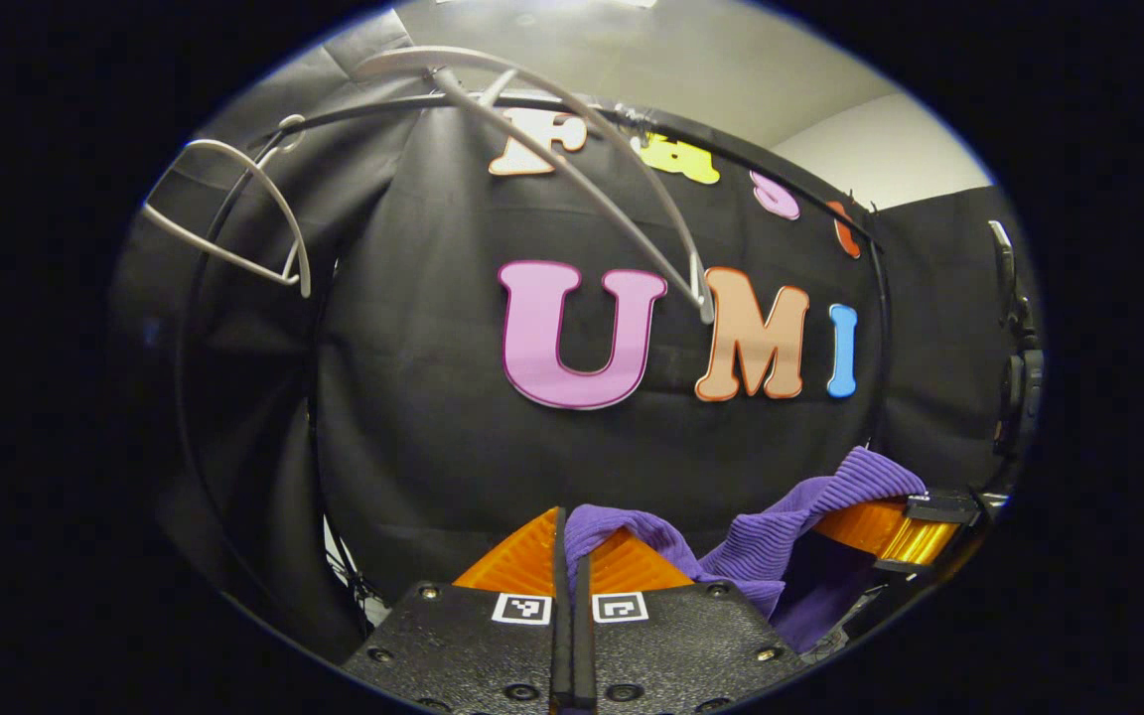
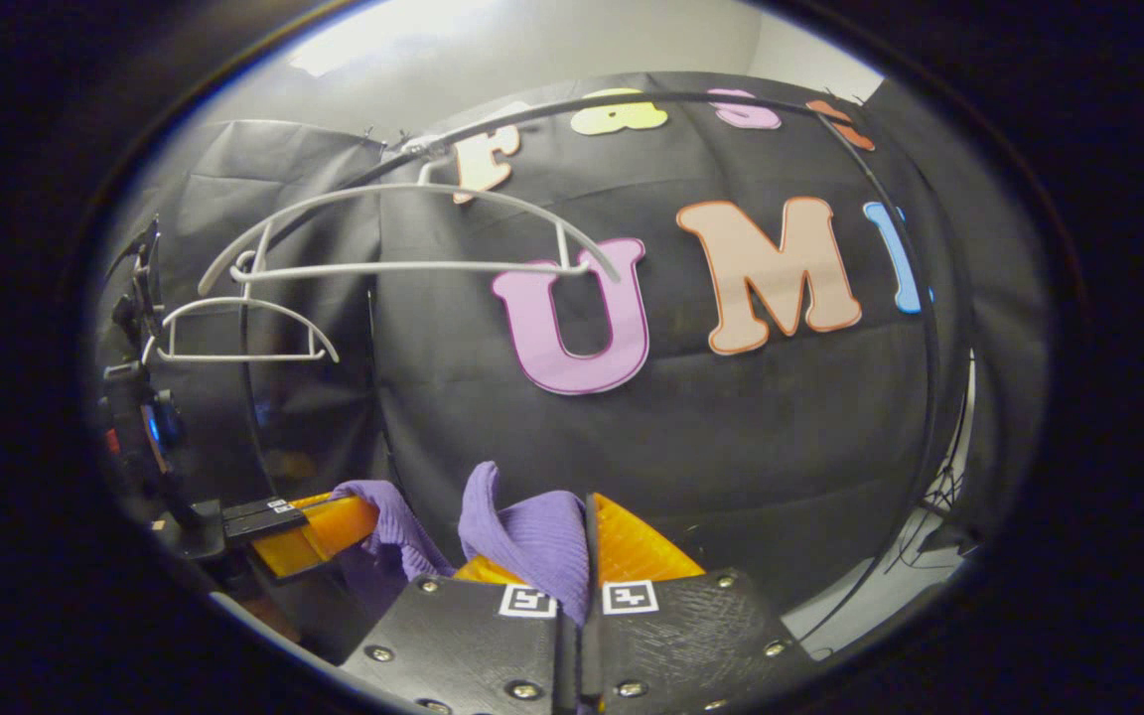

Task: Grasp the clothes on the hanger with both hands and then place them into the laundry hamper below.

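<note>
Both tongs clamp the purple garment [image 1: 781,541]: left tongs [image 1: 572,556] and right tongs [image 2: 587,541] pinch a fold each. Hangers [image 2: 403,238] hang bare on the rail, so it's off (hamper unseen); lowering remains.

both cameras below bare hangers [image 1: 572,169], facing booth wall [image 2: 731,447]

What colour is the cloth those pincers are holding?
Purple, ribbed knit garment, clearest in the right gripper view.

Black cloth wall [image 1: 453,437], pale ceiling [image 1: 691,70]
</note>
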{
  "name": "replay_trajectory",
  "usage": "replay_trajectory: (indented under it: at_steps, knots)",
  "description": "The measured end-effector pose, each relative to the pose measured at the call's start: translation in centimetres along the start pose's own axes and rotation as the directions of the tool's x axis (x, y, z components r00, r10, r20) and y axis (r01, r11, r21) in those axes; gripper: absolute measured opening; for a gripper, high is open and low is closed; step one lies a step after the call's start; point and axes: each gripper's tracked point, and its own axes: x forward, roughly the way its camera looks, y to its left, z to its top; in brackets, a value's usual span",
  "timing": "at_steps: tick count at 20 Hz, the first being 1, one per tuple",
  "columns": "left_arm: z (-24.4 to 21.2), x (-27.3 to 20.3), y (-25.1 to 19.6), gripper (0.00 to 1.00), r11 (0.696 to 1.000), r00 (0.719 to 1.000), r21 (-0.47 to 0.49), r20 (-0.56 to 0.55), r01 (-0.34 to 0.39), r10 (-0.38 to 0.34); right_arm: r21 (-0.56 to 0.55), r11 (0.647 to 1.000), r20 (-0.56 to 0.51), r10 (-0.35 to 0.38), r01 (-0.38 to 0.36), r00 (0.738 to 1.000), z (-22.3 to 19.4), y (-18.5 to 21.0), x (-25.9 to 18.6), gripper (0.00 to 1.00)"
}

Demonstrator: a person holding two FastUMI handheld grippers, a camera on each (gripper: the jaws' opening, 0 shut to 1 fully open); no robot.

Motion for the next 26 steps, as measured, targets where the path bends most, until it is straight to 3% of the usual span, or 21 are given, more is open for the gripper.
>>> replay_trajectory:
  at_steps: [13, 16, 19, 22, 25, 26]
  knots:
    - [-17.2, 2.9, 1.6, 0.01, 0.999, 0.983, 0.023, -0.183, -0.029, 0.032, 0.046, 0.995, -0.154, -0.077, 0.085, 0.985, -18.2, -5.9, 0.4, 0.07]
    - [-21.8, 2.8, 2.1, 0.01, 0.999, 0.970, 0.037, -0.241, -0.028, 0.036, 0.022, 0.988, -0.237, -0.145, 0.154, 0.961, -24.1, -8.0, -0.4, 0.08]
    - [-25.9, 2.3, 2.6, 0.01, 0.997, 0.960, 0.062, -0.274, -0.040, 0.056, -0.016, 0.983, -0.291, -0.181, 0.184, 0.940, -28.9, -9.4, -0.4, 0.07]
    - [-30.3, 1.8, 2.5, 0.02, 0.996, 0.932, 0.082, -0.358, -0.027, 0.054, -0.029, 0.980, -0.365, -0.194, 0.197, 0.911, -33.0, -10.0, -0.4, 0.10]
    - [-35.1, 0.6, 2.7, 0.07, 0.998, 0.876, 0.069, -0.482, 0.004, 0.030, -0.055, 0.978, -0.448, -0.203, 0.200, 0.870, -36.1, -10.0, -0.9, 0.15]
    - [-36.4, 0.0, 2.7, 0.12, 0.999, 0.855, 0.045, -0.519, 0.006, 0.019, -0.067, 0.978, -0.456, -0.207, 0.198, 0.866, -36.4, -10.0, -1.0, 0.44]
